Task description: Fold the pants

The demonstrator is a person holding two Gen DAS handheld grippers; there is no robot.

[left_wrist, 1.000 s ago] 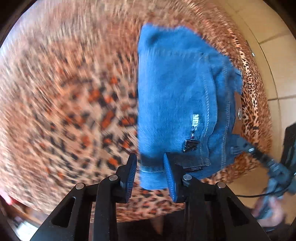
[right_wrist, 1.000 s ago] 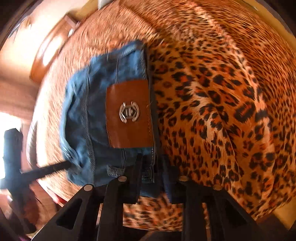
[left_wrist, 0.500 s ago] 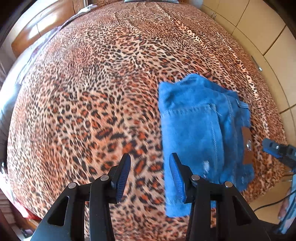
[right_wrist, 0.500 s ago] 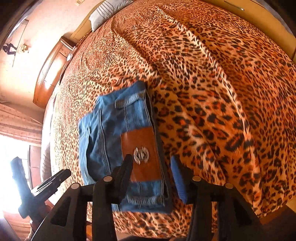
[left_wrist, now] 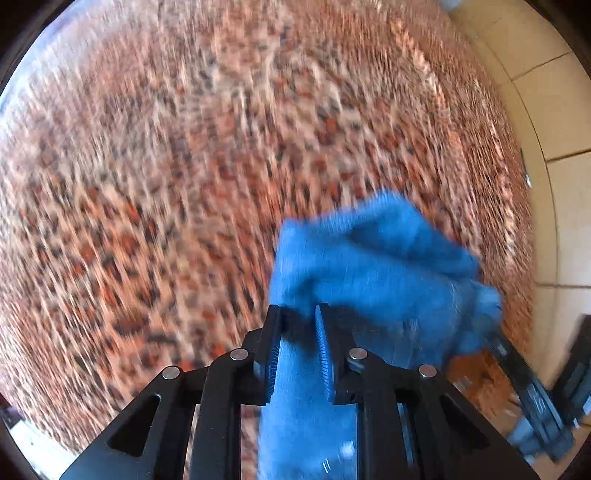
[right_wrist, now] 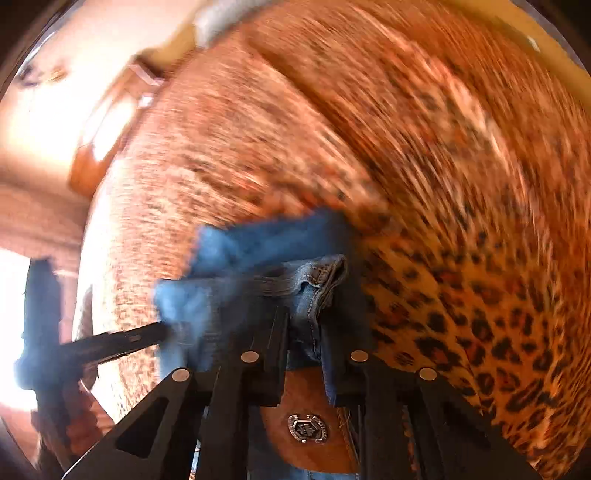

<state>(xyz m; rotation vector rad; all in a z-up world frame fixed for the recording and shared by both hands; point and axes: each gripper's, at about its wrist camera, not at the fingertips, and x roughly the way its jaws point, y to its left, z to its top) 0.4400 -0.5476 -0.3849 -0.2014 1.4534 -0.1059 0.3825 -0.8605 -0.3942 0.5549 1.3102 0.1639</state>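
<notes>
The blue denim pants (left_wrist: 369,258) lie folded into a small bundle on a leopard-print bedspread (left_wrist: 166,166). My left gripper (left_wrist: 298,314) points steeply down, its jaws closing with the bundle's left near edge pressed between the pads. In the right wrist view the pants (right_wrist: 258,243) bunch up, and their brown leather patch (right_wrist: 306,398) with a metal emblem shows below the jaws. My right gripper (right_wrist: 306,317) is closing on the seamed waistband edge, which fills the gap between its pads. Both views are blurred by motion.
The leopard bedspread (right_wrist: 480,258) covers the whole bed. Cream panels (left_wrist: 554,110) stand past the bed's right side. A wooden headboard (right_wrist: 96,147) and a pillow (right_wrist: 221,22) lie at the far end. A hand (right_wrist: 81,424) shows at the lower left.
Half a second ago both grippers stood open over the flat folded pants. Now both have closed on its near edge, and the denim is bunched and raised.
</notes>
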